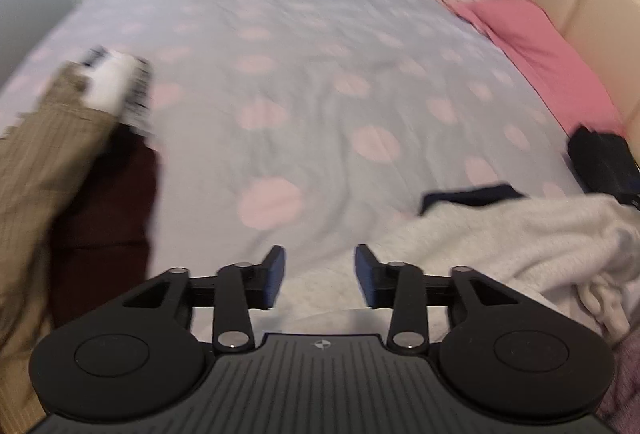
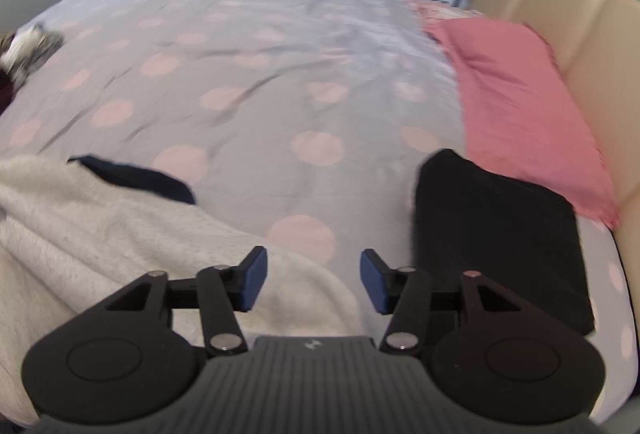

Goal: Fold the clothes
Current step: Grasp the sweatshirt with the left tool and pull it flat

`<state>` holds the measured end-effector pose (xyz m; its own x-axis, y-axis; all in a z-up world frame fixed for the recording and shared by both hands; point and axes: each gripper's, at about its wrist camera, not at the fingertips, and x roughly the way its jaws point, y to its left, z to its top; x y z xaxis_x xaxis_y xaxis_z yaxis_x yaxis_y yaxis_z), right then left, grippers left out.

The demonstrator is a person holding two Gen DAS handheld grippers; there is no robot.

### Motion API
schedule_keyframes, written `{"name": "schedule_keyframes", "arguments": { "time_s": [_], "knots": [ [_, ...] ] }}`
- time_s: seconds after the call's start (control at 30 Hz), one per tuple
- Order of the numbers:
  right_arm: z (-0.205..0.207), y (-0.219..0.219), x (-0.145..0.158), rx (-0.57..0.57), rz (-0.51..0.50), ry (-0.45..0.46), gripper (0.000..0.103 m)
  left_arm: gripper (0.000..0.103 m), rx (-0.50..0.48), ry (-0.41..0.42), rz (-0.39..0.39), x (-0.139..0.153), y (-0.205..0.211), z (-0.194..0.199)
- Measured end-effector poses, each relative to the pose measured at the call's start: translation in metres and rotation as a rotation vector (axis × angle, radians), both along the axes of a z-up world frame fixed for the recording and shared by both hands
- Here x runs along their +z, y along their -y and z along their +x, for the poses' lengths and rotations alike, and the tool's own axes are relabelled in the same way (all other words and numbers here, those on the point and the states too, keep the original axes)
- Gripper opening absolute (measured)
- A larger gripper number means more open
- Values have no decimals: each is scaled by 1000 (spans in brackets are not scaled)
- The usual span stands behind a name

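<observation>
Clothes await folding: a cream fleece garment lies rumpled beneath both empty, open-jawed grippers, left gripper and right gripper, apparently poised to grasp it, with a folded black item just beyond on the spotted bedspread.

A wide bed covered in a grey duvet with pale pink dots carries everything. A fluffy cream-white garment lies crumpled at its near edge, with a dark navy cloth on the duvet at the garment's far edge. A folded black garment lies flat near the beige padded headboard, touching a pink pillow. On the far left lie a tan striped garment, a dark maroon garment and a blurred black-and-white item.
</observation>
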<state>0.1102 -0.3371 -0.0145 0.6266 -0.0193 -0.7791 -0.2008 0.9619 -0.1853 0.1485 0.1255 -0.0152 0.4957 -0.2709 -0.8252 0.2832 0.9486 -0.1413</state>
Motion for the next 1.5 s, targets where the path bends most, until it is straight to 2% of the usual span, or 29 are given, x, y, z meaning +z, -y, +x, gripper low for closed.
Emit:
{"name": "schedule_keyframes", "arguments": {
  "time_s": [0.17, 0.23, 0.33, 0.43, 0.53, 0.57, 0.6, 0.67, 0.7, 0.77, 0.9, 1.03, 1.1, 1.33, 1.43, 1.5],
  "knots": [
    [32, -15, -28, 74, -9, -104, 62, 46, -91, -79, 48, -33, 13, 23],
    [47, -15, -41, 72, -4, -137, 63, 47, -83, -125, 53, -49, 12, 30],
    [66, -10, -60, 47, 27, -198, 64, 47, -56, -227, 19, -74, 6, 36],
    [74, -9, -77, 44, 54, -276, 64, 47, -65, -301, 39, -96, 9, 35],
    [74, -12, -91, 62, 49, -330, 63, 47, -88, -288, 88, -102, 18, 29],
    [73, -13, -93, 62, 59, -344, 58, 45, -92, -284, 104, -101, 20, 28],
    [72, -14, -93, 63, 69, -351, 53, 41, -94, -282, 112, -100, 22, 27],
    [70, -15, -92, 65, 87, -362, 36, 10, -109, -273, 110, -97, 25, 24],
    [68, -17, -89, 69, 83, -354, 30, 5, -114, -265, 106, -95, 27, 22],
    [66, -18, -79, 69, 86, -329, 19, 2, -104, -229, 116, -89, 28, 19],
    [61, -20, -48, 34, 113, -206, 15, 1, -15, -70, 109, -54, 18, 17],
    [52, -23, -11, 11, 142, -43, 14, 1, 82, 122, 44, -2, 1, 12],
    [44, -27, 7, 2, 165, 38, 14, 1, 97, 184, 15, 18, -1, 9],
    [5, -34, 66, 31, 228, 267, 14, 0, 84, 274, -48, 47, -5, -18],
    [-21, -26, 79, 108, 248, 278, 14, 0, 26, 257, -67, 51, -7, -39],
    [-37, -21, 76, 143, 245, 235, 14, 0, -13, 245, -79, 54, -9, -53]
  ]
}}
